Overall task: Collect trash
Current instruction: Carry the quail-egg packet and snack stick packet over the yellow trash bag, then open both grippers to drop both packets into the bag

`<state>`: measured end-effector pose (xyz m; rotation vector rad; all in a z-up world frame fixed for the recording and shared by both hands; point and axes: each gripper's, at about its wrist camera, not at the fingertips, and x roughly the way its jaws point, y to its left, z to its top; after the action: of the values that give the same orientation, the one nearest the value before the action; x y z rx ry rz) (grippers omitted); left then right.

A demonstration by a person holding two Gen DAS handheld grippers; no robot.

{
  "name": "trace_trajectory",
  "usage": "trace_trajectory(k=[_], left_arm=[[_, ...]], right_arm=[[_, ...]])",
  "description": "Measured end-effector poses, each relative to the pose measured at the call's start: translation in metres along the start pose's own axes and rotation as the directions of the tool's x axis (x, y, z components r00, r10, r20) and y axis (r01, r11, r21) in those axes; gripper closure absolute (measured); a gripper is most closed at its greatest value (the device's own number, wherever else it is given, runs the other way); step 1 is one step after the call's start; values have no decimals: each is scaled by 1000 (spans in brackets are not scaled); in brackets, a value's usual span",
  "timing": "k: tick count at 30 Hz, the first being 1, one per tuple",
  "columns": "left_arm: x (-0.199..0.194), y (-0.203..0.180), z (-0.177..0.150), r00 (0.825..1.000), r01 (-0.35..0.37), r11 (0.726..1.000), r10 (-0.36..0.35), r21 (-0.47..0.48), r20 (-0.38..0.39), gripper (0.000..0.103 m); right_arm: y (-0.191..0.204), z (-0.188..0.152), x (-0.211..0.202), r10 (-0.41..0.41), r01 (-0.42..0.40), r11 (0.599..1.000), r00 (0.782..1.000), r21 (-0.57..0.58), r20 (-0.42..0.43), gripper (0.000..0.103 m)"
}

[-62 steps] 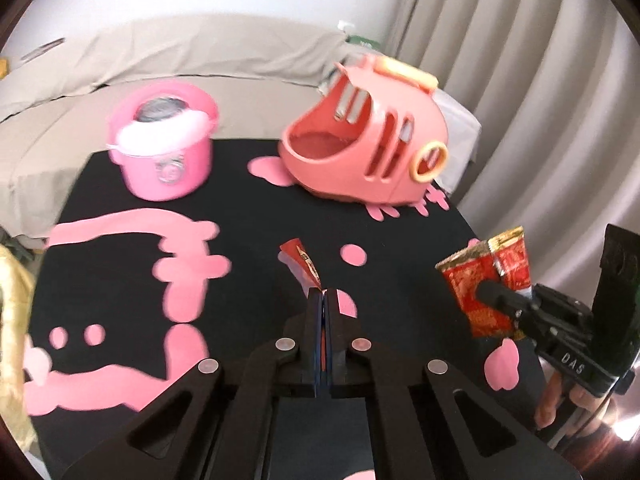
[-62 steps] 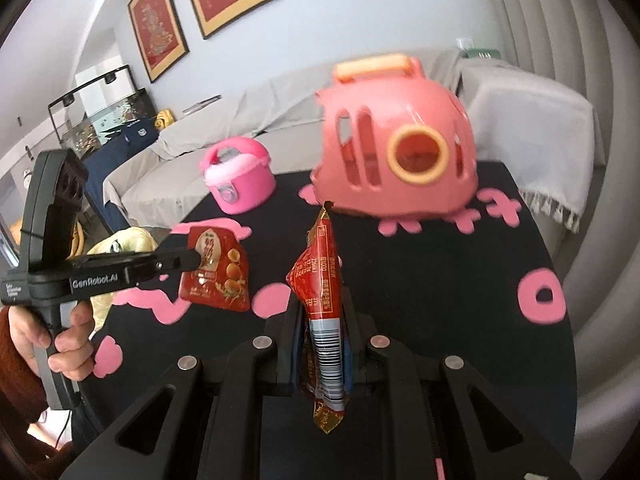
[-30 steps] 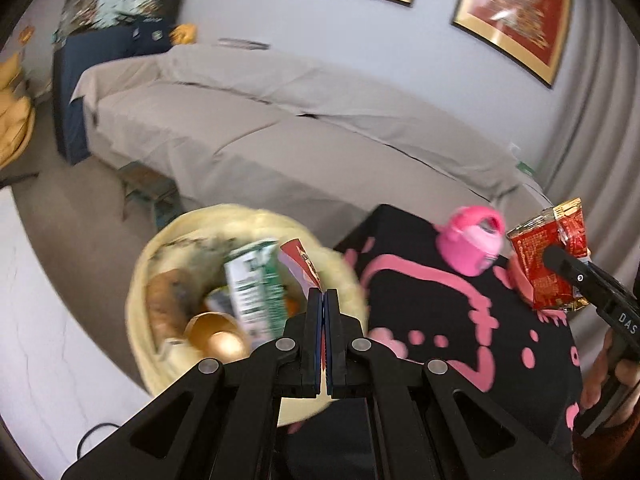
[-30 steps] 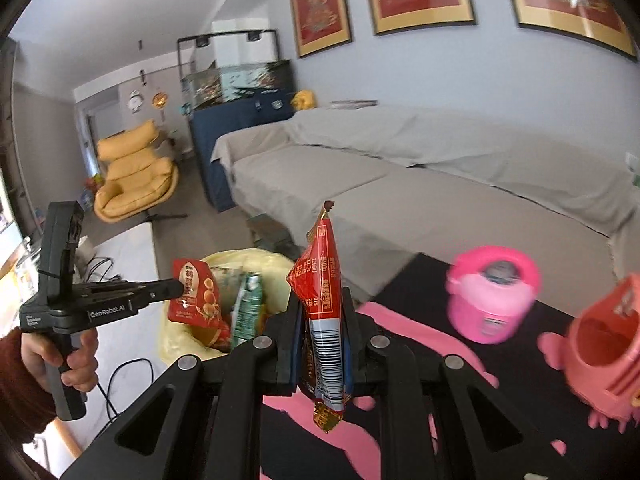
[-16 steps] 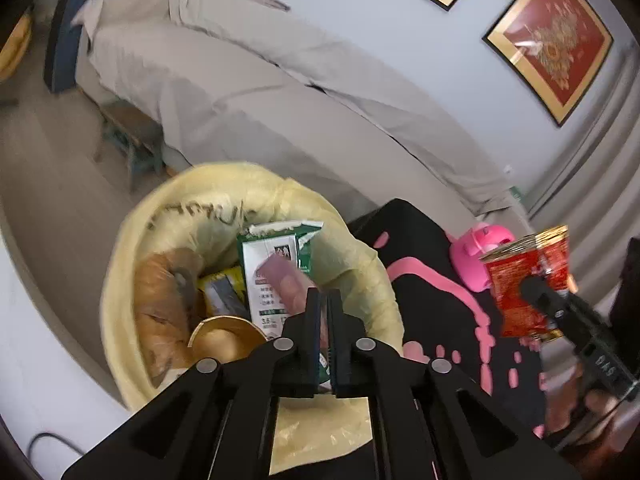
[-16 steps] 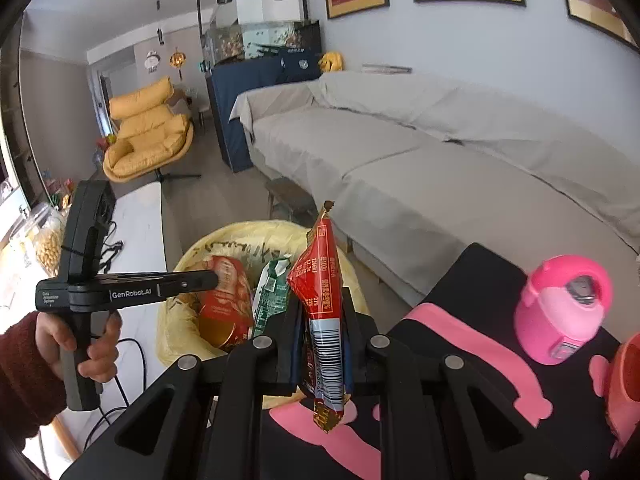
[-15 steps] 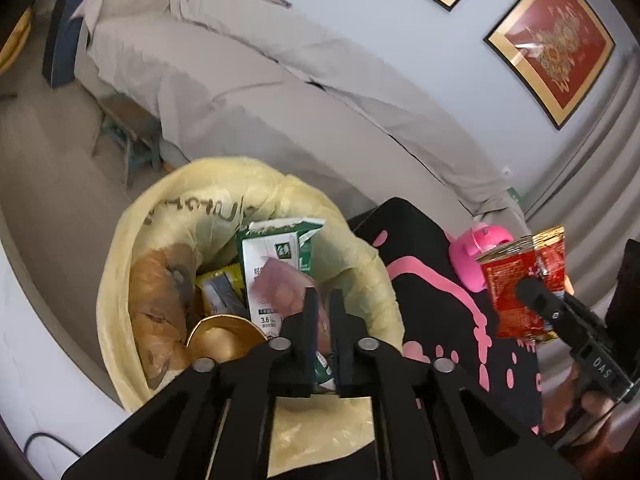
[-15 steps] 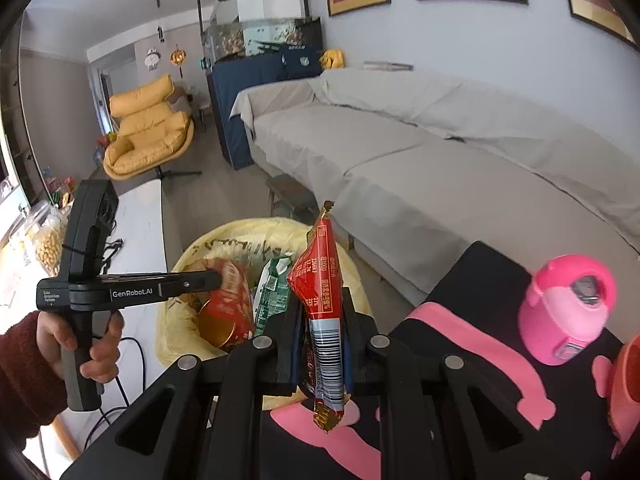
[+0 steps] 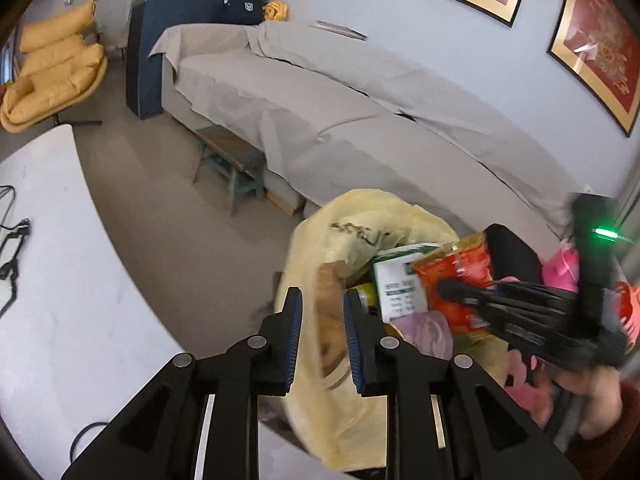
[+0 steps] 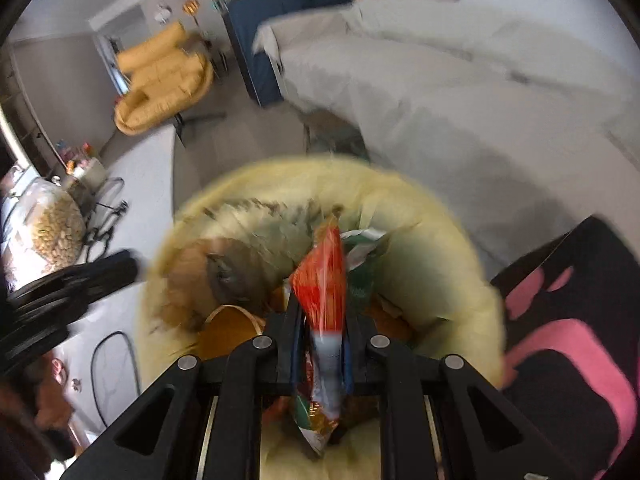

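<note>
The left gripper (image 9: pixel 322 332) stands with its jaws spread and nothing between them, poised at the near rim of the yellow trash bag (image 9: pixel 360 216). The right gripper (image 10: pixel 322 344) pinches a red snack wrapper (image 10: pixel 324 280) upright between its fingers, directly above the bag's open mouth. Inside the bag lie a green-and-white carton (image 9: pixel 396 280), a brown lump and what looks like a pale pink wrapper (image 9: pixel 426 330), though blur makes that uncertain. The black table with pink shapes (image 10: pixel 568 320) sits just beside the bag
</note>
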<state>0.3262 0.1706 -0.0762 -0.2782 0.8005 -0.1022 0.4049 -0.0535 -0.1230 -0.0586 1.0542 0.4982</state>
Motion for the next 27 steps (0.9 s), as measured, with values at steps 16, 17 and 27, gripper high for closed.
trace_trajectory(k=[16,17,27], left_arm=[[-33,-8,-17,997,-65,996,61,66,53,65],[-37,-12,-19,996,-69,995,65,73,58,64],[-88,-49,-47,979,-155,983,139,99,150,64]], right_arm=[[11,-21,3,-24,22,999,998,-33,-61,61],[12,-22,-8,-27,25,999,999,-38,-37,61],[16,-63,-118,-71,71,997,978,5,196,61]])
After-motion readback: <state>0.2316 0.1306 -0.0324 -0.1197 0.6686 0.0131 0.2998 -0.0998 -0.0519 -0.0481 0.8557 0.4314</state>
